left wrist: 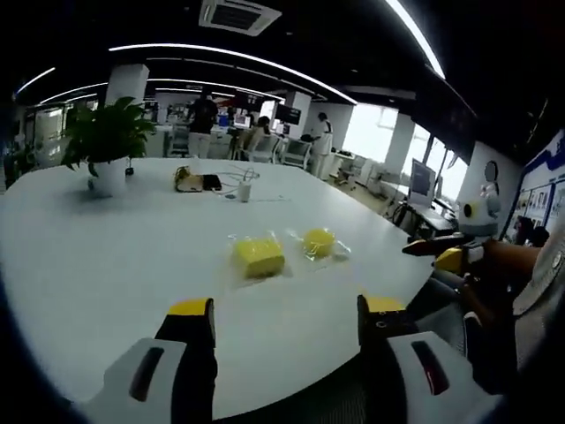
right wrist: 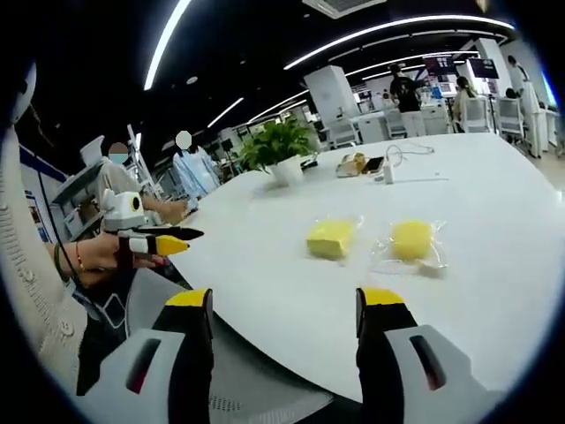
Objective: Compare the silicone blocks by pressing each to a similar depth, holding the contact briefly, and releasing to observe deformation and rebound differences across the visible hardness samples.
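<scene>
Looking along my left gripper (left wrist: 285, 320), I see its yellow-tipped jaws spread wide with nothing between them, held back over the near edge of the white table (left wrist: 106, 256). My right gripper (right wrist: 284, 311) is the same: jaws well apart, empty, short of the table edge. Two yellow silicone samples lie side by side on the tabletop, each in a clear plastic wrapper and apart from both grippers: a square silicone block (left wrist: 259, 256) and, just beside it, a round silicone block (left wrist: 319, 241). From the right gripper view the square one sits left of the round one. Farther back on the table stand a potted plant (left wrist: 108, 141), a small white cup (left wrist: 244, 192) and a phone (left wrist: 212, 182). People are at desks in the background.
</scene>
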Motion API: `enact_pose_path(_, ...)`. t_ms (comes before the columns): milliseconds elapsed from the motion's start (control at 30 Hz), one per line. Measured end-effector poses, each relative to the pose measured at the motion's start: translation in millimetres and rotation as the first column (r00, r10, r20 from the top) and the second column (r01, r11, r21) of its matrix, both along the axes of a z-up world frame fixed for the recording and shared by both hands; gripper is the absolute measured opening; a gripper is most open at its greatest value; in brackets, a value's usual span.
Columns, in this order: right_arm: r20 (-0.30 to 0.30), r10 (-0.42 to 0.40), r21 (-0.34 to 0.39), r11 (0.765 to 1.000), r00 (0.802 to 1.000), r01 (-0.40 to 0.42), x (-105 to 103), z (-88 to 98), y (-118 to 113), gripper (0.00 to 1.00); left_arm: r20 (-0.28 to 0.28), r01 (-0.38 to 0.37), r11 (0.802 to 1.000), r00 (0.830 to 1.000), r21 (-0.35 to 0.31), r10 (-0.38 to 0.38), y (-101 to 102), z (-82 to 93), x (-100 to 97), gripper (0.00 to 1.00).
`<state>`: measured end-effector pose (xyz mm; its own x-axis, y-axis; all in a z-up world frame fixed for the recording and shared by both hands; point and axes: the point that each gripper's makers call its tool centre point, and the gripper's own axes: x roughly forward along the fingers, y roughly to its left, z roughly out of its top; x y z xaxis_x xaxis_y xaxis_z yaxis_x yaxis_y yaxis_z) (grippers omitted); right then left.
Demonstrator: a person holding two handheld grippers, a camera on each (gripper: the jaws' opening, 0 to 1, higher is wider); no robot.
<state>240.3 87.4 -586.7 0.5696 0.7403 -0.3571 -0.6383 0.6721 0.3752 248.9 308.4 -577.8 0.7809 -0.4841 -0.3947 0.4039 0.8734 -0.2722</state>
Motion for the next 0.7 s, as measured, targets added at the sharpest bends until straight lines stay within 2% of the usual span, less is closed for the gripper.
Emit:
enact_pose_path(267, -0.013, -0.024, 0.001, 1.000, 1.000, 0.024, -1, -1.5, -3, 0.62, -0.015, -0.039, 0.997, 0.999, -0.065, 0.038, 7, 1.6, 1.6, 0.65)
enact_pose_path(700, -0.027, -0.012, -0.014, 1.000, 1.000, 0.011, -2, -5.0, -13, 0.62, -0.033, -0.031, 0.999, 0.999, -0.042, 0.029, -1, -3.1, 3.6, 0.66)
